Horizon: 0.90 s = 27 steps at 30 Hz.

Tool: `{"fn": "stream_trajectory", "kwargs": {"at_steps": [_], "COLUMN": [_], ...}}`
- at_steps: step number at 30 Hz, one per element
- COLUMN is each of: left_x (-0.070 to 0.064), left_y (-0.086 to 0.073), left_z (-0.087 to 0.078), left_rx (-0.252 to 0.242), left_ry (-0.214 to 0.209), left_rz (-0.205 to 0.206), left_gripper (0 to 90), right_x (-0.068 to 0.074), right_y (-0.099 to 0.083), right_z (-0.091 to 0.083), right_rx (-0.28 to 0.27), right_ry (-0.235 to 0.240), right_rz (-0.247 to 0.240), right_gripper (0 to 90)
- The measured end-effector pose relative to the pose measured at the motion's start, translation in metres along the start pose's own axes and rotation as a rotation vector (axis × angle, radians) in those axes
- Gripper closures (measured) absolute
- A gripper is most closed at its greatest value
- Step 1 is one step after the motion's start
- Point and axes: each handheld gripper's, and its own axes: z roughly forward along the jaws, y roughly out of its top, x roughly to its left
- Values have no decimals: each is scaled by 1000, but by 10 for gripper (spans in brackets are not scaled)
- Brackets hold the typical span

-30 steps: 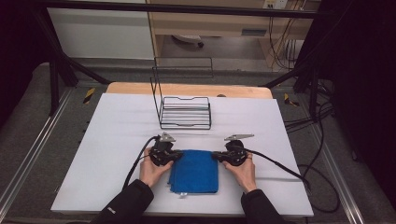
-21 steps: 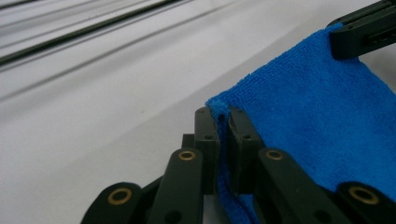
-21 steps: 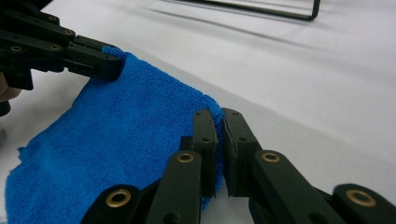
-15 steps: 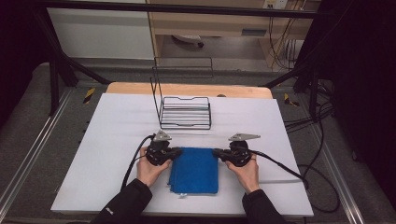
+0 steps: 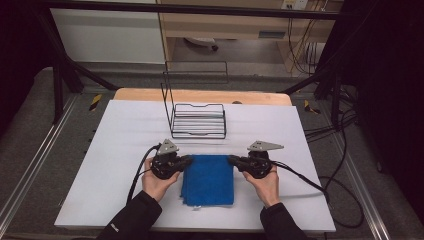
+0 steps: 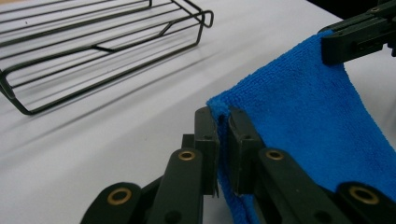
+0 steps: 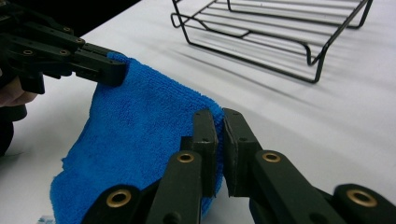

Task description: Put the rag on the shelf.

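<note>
Cloth [image 5: 208, 179], blue and folded, is held at its two far corners: the left gripper [image 5: 186, 161] is pinched on the left corner, the right gripper [image 5: 234, 159] on the right. Its far edge is raised and stretched between them, with the near part on the table [image 5: 115, 135]. The wire rack [image 5: 197, 120] lies straight beyond, equally near both hands. Compared with a second ago, both grippers are noted slightly nearer the rack, with the far edge lifted.
</note>
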Motion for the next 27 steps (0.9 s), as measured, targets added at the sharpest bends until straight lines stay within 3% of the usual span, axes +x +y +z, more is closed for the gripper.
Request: {"fn": "stream_trajectory", "kwargs": {"at_steps": [7,27], "left_x": [-2,-13], "left_y": [5,20], "left_z": [-8,-29], "left_rx": [-47,-159], "left_ry": [-1,11], "left_rz": [-6,32], "left_gripper": [838,839], "right_x": [5,20], "right_y": [7,25], "right_z": [-8,-30], "right_rx": [-50,-157], "right_ry": [-7,-29], "right_rz": [-38,-112], "right_gripper": [853,857]}}
